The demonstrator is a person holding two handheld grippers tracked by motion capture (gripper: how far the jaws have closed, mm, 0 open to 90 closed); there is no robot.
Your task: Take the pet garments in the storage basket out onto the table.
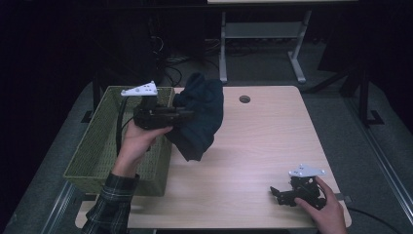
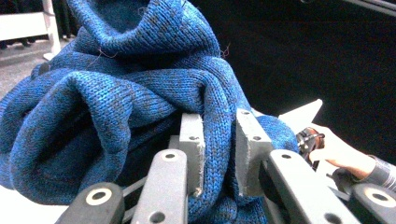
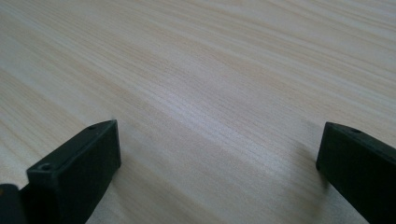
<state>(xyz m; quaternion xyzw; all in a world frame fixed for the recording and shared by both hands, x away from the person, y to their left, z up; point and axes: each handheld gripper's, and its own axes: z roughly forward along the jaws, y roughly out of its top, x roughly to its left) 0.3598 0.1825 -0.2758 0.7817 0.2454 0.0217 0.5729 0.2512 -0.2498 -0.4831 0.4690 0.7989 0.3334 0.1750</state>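
Observation:
A dark blue knitted garment (image 1: 199, 117) hangs in the air above the table's left part, just right of the green woven basket (image 1: 97, 156). My left gripper (image 1: 187, 116) is shut on a fold of it, held level and pointing right. In the left gripper view the blue knit (image 2: 116, 93) bunches over the jaws and a fold is pinched between the grey pads (image 2: 194, 140). My right gripper (image 1: 275, 192) rests low on the wooden table (image 1: 263, 141) at the front right. Its black jaws stand wide apart over bare wood (image 3: 219, 93) with nothing between them.
The basket stands at the table's left edge, its inside mostly hidden by the forearm. A round cable hole (image 1: 244, 99) lies near the far edge. Beyond the table are a white desk frame (image 1: 263, 34) and dark floor.

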